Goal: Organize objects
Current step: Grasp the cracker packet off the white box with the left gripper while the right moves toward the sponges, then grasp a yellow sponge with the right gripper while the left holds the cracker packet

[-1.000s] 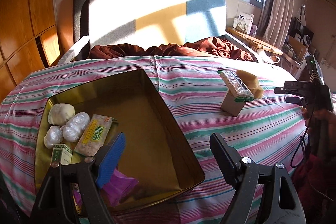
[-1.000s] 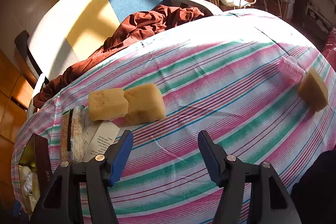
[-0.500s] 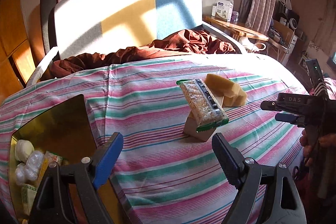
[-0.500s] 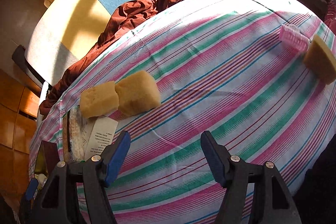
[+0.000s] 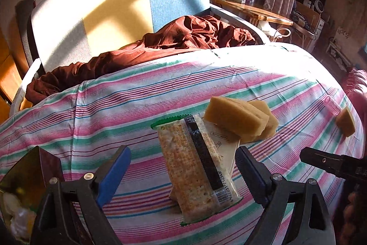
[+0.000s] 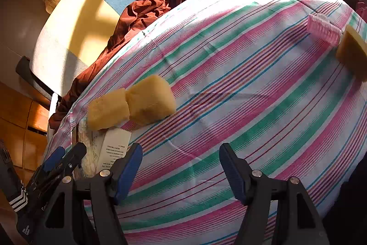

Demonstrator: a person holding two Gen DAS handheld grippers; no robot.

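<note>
The bed with the pink, green and white striped sheet point(image 5: 142, 107) carries everything, and near its left lower edge stands the gold metal tin point(image 5: 29, 171), of which only a corner shows, so its contents are hard to make out. The step in hand seems to be picking up the long cracker packet in clear wrapper point(image 5: 195, 167), which leans on a small white cardboard box point(image 5: 226, 148), just beside two yellow sponge blocks point(image 5: 238, 118). The left gripper point(image 5: 181, 167) has its jaws opening, with the packet between them but not pressed. It is better to close on the packet's long sides, low enough, without pushing the box over. The right gripper point(image 6: 180, 167) hangs with jaws apart and empty. A third sponge point(image 6: 352, 52) and a pink hair roller point(image 6: 323, 30) lie well apart; the sponge is cut by the frame edge.
</note>
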